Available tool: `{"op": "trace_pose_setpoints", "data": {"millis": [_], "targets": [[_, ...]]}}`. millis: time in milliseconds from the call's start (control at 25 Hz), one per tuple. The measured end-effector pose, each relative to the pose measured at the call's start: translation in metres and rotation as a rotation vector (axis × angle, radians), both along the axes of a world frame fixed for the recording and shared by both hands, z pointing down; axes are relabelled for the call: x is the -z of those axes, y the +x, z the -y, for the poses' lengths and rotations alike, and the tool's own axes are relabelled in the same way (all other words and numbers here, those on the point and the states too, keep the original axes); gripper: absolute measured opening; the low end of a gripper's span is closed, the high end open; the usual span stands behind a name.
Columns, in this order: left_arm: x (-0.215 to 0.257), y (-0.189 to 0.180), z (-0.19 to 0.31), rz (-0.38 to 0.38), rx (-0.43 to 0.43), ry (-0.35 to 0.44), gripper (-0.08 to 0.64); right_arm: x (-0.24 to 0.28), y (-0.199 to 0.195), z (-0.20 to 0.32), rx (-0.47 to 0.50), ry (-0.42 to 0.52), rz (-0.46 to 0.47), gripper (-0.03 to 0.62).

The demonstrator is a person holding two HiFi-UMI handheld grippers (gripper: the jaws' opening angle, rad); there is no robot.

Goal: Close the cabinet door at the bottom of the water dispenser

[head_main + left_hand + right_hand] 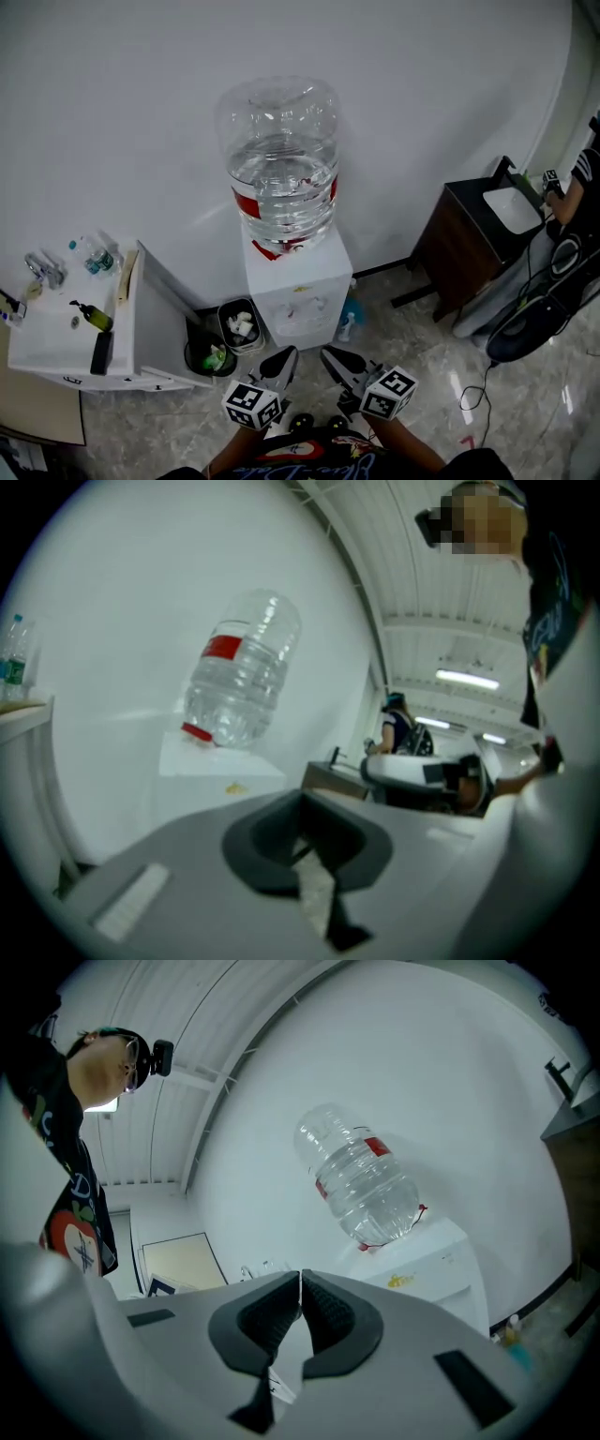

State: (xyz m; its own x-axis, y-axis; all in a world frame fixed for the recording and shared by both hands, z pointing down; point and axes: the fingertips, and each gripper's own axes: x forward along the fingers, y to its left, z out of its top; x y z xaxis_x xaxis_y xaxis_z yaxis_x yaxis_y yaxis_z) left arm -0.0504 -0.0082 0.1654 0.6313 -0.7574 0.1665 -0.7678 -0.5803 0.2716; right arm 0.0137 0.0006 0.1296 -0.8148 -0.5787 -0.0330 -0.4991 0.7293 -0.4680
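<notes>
A white water dispenser (298, 281), topped by a clear plastic bottle (279, 159) with a red label, stands at centre frame. At bottom centre, the left gripper (284, 357) and right gripper (333, 358) point towards it. A black waste bin (224, 313) sits just left of it.

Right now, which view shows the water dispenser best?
The head view: the water dispenser stands centred, seen from above, with its bottle, top and upper front. Its bottom door does not show there. The left and right gripper views each catch only the bottle, tilted, and the white upper body.
</notes>
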Motion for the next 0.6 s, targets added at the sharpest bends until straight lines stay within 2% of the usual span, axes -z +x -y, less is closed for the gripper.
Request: {"op": "trace_pose_setpoints", "data": {"millis": [360, 600], "targets": [[0.020, 0.006, 0.003, -0.010, -0.006, 0.056, -0.001, 0.013, 0.007, 0.003, -0.007, 0.057, -0.047, 0.017], [0.019, 0.005, -0.002, -0.002, -0.010, 0.057, -0.001, 0.005, 0.005, -0.001, 0.005, 0.057, -0.101, 0.015]]}}
